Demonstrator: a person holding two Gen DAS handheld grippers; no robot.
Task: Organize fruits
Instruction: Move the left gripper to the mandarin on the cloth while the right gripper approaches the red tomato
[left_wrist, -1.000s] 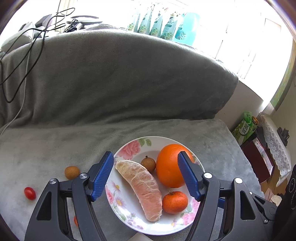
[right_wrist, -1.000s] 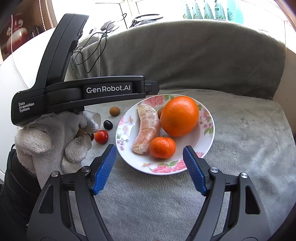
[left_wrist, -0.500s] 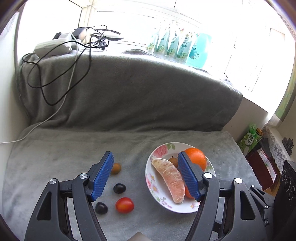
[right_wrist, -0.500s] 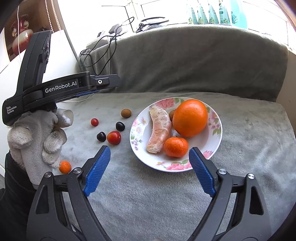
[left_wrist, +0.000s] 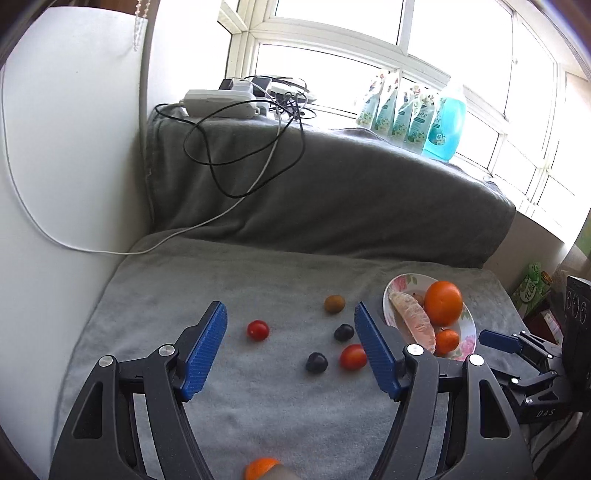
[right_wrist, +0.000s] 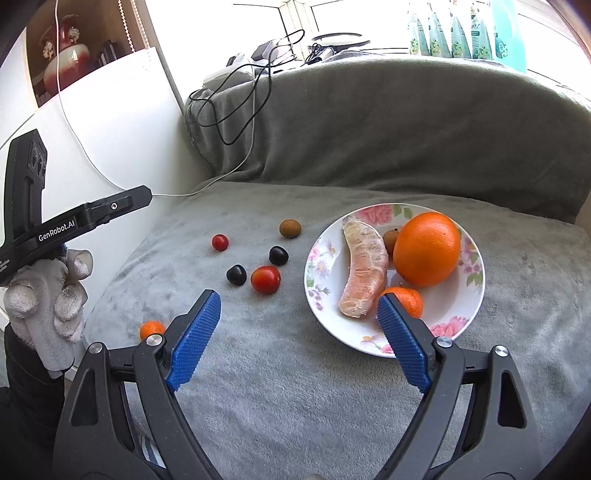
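Note:
A floral plate (right_wrist: 476, 291) on the grey blanket holds a large orange (right_wrist: 426, 249), a peeled pomelo segment (right_wrist: 364, 269), a mandarin (right_wrist: 404, 301) and a longan (right_wrist: 390, 238). Left of it lie two red tomatoes (right_wrist: 265, 279) (right_wrist: 220, 242), two dark grapes (right_wrist: 236, 274) (right_wrist: 278, 255), a brown longan (right_wrist: 290, 228) and a small orange fruit (right_wrist: 150, 329). My right gripper (right_wrist: 295, 336) is open above the blanket before the plate. My left gripper (left_wrist: 290, 347) is open and empty, held high over the loose fruits (left_wrist: 258, 329); the plate (left_wrist: 466, 325) lies to its right.
The grey sofa back (right_wrist: 406, 129) rises behind the fruit. Black and white cables (left_wrist: 236, 155) and a power strip (left_wrist: 218, 103) lie at its left end. Detergent bottles (left_wrist: 417, 114) stand on the windowsill. A white wall (left_wrist: 55, 184) bounds the left side.
My left gripper has drawn back, up and to the left, away from the plate. The right gripper has also pulled back and shifted left. Both stay open.

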